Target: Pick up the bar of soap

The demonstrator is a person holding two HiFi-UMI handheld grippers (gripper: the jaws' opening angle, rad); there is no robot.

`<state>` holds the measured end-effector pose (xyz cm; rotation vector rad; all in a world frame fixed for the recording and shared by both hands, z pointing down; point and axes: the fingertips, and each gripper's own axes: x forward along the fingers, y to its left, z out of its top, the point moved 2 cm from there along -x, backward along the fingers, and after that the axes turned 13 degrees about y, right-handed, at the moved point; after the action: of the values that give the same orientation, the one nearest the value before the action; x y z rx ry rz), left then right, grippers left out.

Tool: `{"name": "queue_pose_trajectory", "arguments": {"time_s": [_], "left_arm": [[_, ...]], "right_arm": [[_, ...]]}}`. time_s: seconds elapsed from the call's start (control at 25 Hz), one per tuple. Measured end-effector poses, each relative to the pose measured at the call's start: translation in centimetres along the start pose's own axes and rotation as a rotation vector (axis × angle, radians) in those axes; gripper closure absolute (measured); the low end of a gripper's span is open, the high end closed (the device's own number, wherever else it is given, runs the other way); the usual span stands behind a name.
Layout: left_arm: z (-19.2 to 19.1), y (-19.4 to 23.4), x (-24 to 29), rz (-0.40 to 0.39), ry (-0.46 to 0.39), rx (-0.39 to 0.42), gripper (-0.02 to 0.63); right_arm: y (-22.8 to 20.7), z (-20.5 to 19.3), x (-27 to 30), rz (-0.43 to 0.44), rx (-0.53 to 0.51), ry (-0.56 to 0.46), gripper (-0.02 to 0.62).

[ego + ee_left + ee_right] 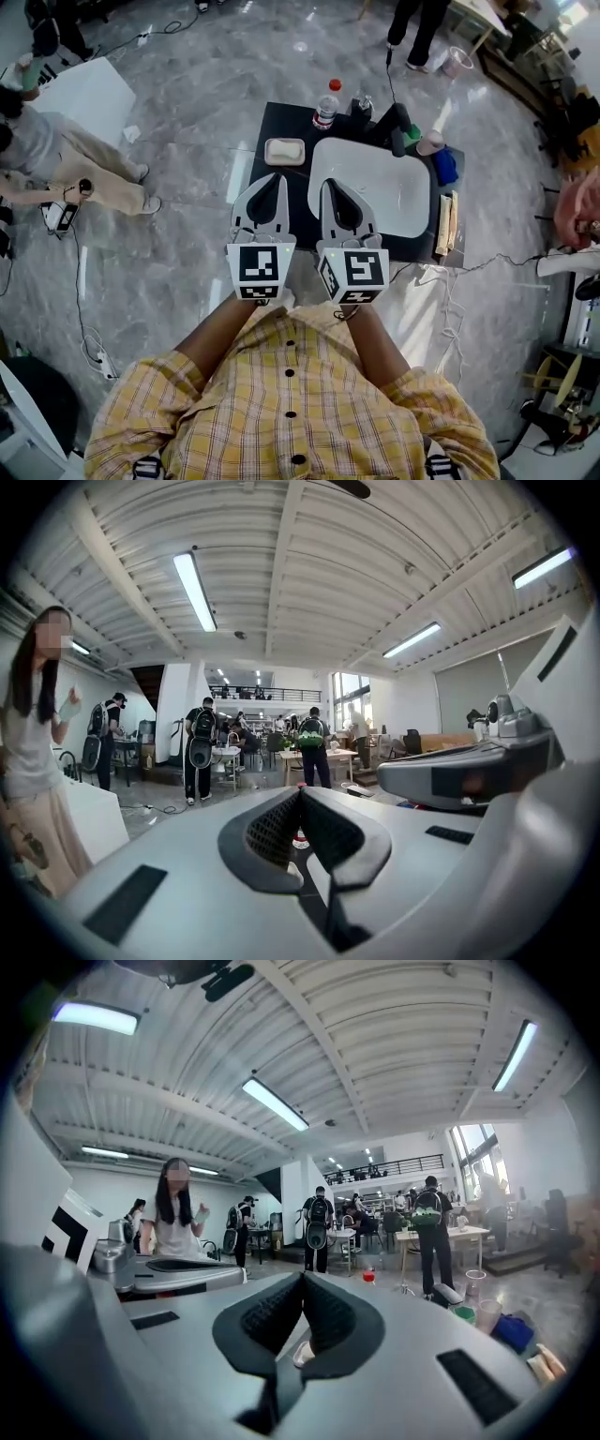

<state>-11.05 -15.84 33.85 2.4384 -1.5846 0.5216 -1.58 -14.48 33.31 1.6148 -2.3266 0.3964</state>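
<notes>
The cream bar of soap (pixel 284 150) lies in a pale dish at the back left of a black table (pixel 272 120). In the head view both grippers are held side by side in front of the table, pointing toward it. My left gripper (pixel 277 177) ends just short of the soap, a little nearer to me. Its jaws meet at the tips with nothing between them (pixel 301 790). My right gripper (pixel 327 184) hangs over the near edge of a white basin (pixel 370 187), shut and empty (pixel 303 1277). Neither gripper touches the soap.
A red-capped bottle (pixel 325 105), a dark faucet (pixel 399 122), a cup (pixel 430 142) and a blue object (pixel 445 167) stand at the table's back and right. Wooden boards (pixel 448 223) lie along the right edge. A person (pixel 56 159) is on the floor at left; cables trail nearby.
</notes>
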Motion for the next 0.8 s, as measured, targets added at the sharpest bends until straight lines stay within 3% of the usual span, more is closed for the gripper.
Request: {"name": "queue_pose_trajectory", "arguments": {"time_s": [0.24, 0.56, 0.8], "left_arm": [[0.6, 2.2, 1.7, -0.020, 0.008, -0.017, 0.595], [0.9, 3.2, 5.4, 0.020, 0.016, -0.028, 0.595], [1.7, 4.2, 8.0, 0.072, 0.020, -0.026, 0.595]], "right_arm": [[0.6, 0.9, 2.8, -0.009, -0.004, 0.032, 0.577], [-1.3, 0.7, 6.9, 0.026, -0.036, 0.062, 0.577], [-2.8, -0.6, 11.9, 0.088, -0.215, 0.175, 0.577]]}}
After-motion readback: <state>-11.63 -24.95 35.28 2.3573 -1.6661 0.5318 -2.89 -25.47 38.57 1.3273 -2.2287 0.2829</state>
